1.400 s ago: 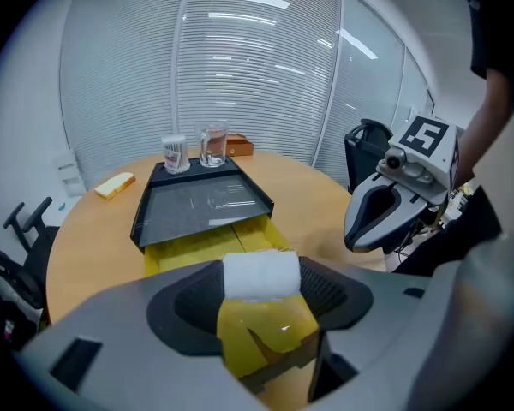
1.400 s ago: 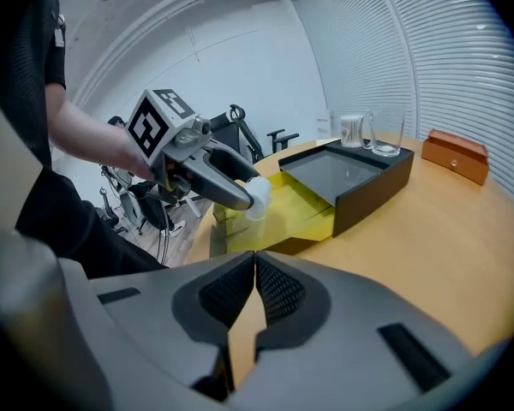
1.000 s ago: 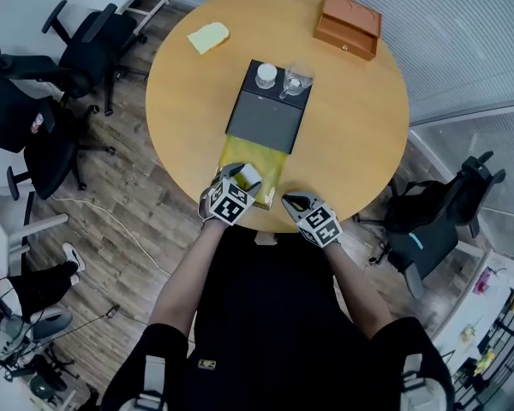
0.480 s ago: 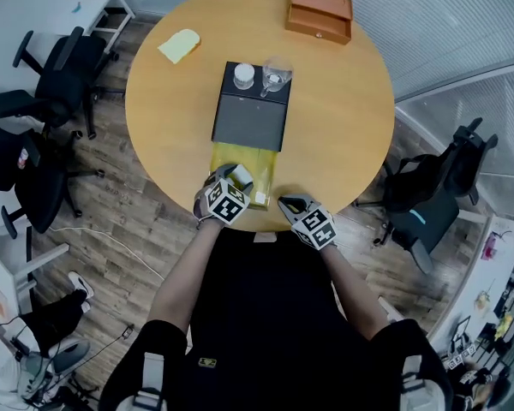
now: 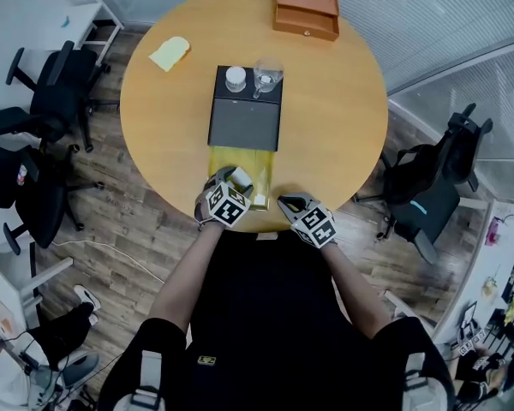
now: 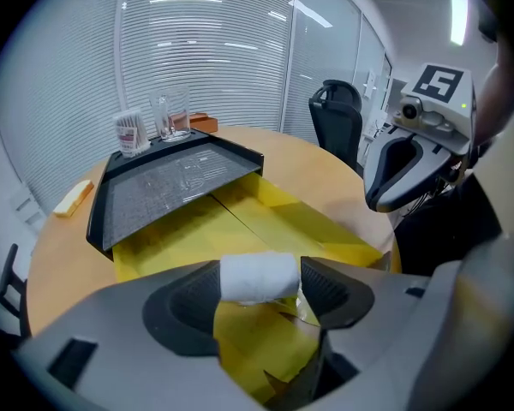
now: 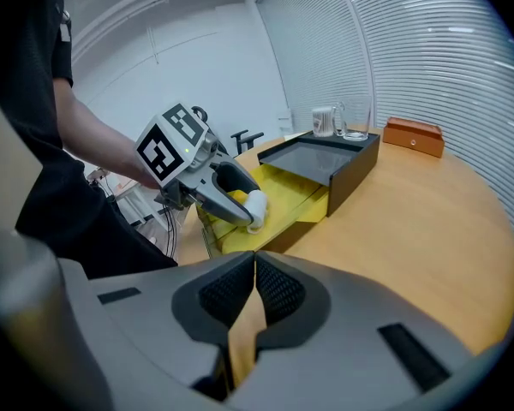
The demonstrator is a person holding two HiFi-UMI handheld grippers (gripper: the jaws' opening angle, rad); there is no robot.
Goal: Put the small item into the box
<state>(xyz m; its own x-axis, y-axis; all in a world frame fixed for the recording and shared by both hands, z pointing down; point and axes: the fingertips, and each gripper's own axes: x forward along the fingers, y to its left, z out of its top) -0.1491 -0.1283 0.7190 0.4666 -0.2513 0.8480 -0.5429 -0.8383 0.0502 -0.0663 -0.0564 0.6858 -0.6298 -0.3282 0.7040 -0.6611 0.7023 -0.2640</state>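
Observation:
A small white roll (image 6: 257, 276) spans the gap between the pads of my left gripper (image 6: 259, 282), touching both. The jaws are opening. The roll hangs just above the open yellow box (image 6: 180, 238), which lies at the table's near edge (image 5: 240, 157). In the right gripper view the left gripper (image 7: 236, 202) holds the roll (image 7: 255, 205) over the box's yellow floor (image 7: 283, 193). My right gripper (image 7: 254, 285) is shut with nothing in it. It hovers at the table's near edge (image 5: 293, 202), right of the box.
Behind the yellow box sits a black tray (image 5: 244, 120) with a lidded jar (image 5: 236, 79) and a glass (image 5: 267, 75) at its far end. A brown wooden box (image 5: 306, 11) and a pale yellow sponge (image 5: 170, 54) lie farther off. Office chairs (image 5: 51, 110) surround the round table (image 5: 343, 118).
The head view has shifted, so the table sits further left in the picture. Both grippers stay at the near edge, the left one with the roll over the yellow box.

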